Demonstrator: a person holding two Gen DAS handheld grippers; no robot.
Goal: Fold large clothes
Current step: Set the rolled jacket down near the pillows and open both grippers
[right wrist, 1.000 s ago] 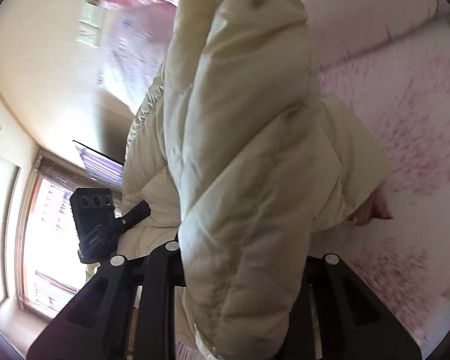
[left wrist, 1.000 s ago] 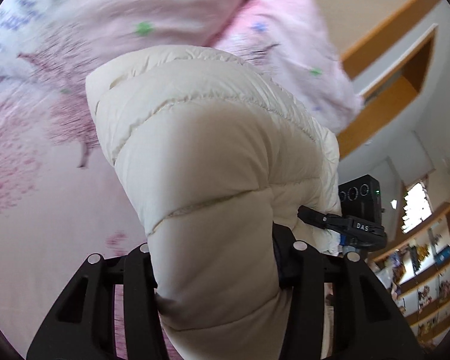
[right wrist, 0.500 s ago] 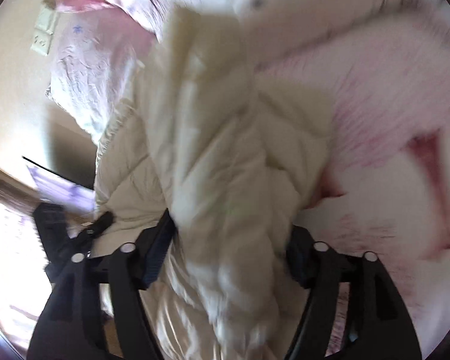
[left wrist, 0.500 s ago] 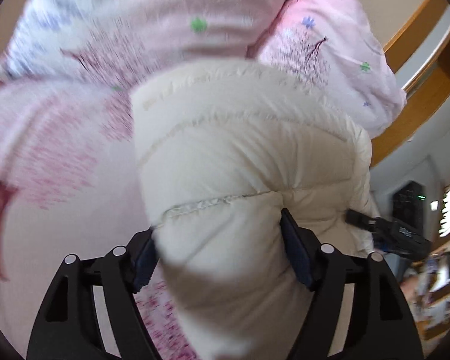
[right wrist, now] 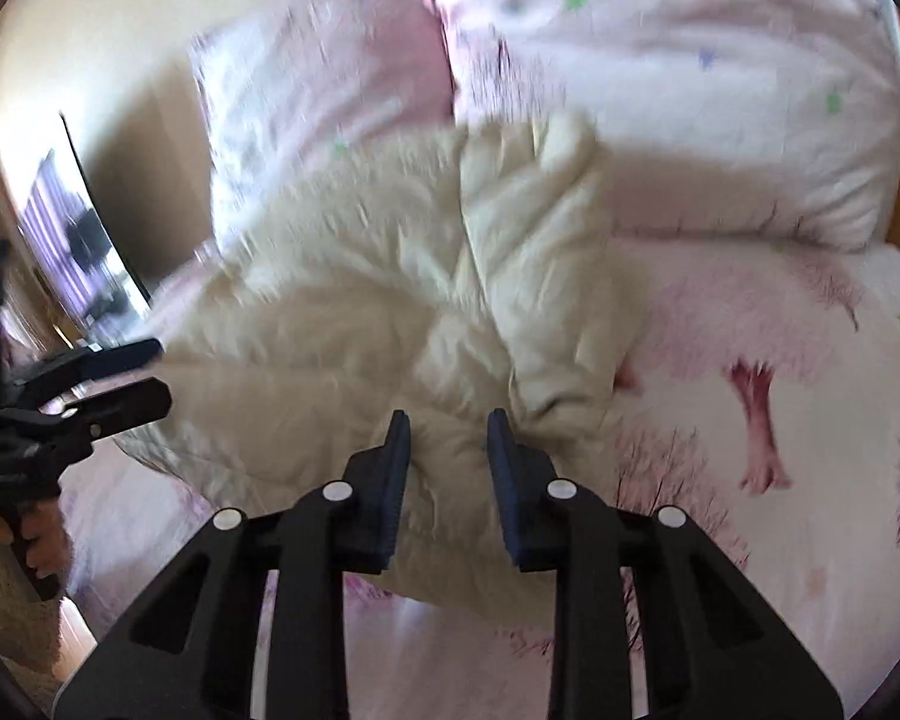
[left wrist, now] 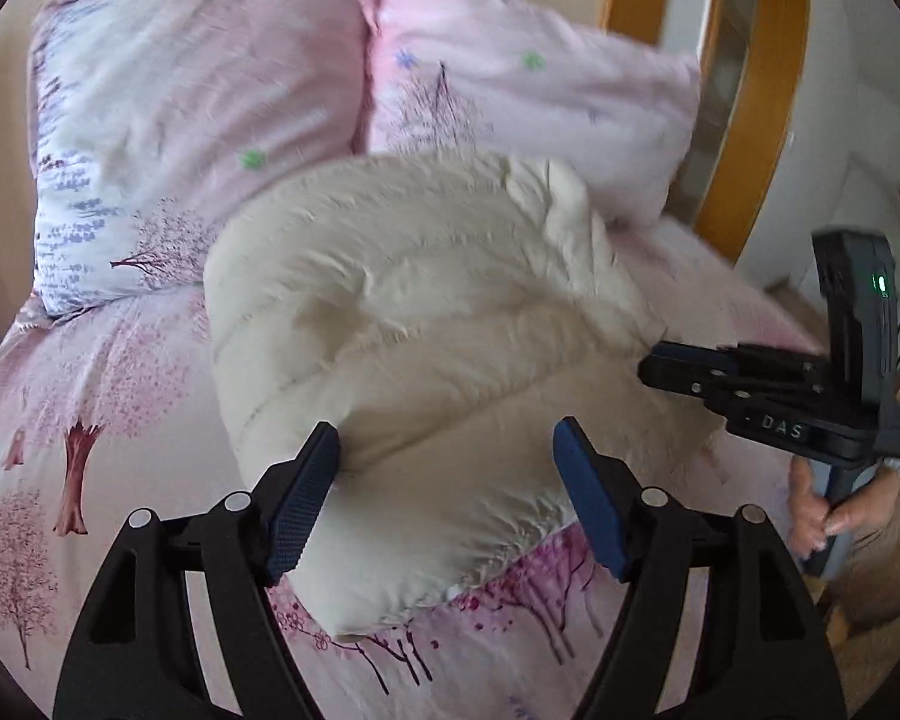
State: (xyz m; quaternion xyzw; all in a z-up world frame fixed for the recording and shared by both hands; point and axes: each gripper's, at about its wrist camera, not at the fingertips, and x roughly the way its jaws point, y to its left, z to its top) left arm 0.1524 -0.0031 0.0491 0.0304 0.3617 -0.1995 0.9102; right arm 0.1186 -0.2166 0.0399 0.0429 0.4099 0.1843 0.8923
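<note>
A cream puffer jacket [left wrist: 426, 330] lies bunched in a rough fold on the pink tree-print bed sheet [left wrist: 90, 420]. My left gripper [left wrist: 450, 468] hovers at its near edge, jaws wide open, pads off the fabric. In the right wrist view the jacket [right wrist: 360, 312] fills the middle. My right gripper [right wrist: 450, 444] is over its near edge, jaws closing to a narrow gap; jacket shows behind the gap and nothing is pinched. Each view shows the other gripper at the jacket's side: right gripper [left wrist: 684, 366], left gripper [right wrist: 156, 375].
Two pink pillows [left wrist: 198, 120] [left wrist: 510, 102] lean at the head of the bed behind the jacket. A wooden bed frame [left wrist: 744, 120] stands at the right. A person's hand [left wrist: 810, 510] holds the right gripper's handle. A dark-framed screen [right wrist: 72, 240] is by the left wall.
A second ago both grippers held the jacket raised between their fingers. It now lies on the bed, and both grippers have let go and drawn back from it.
</note>
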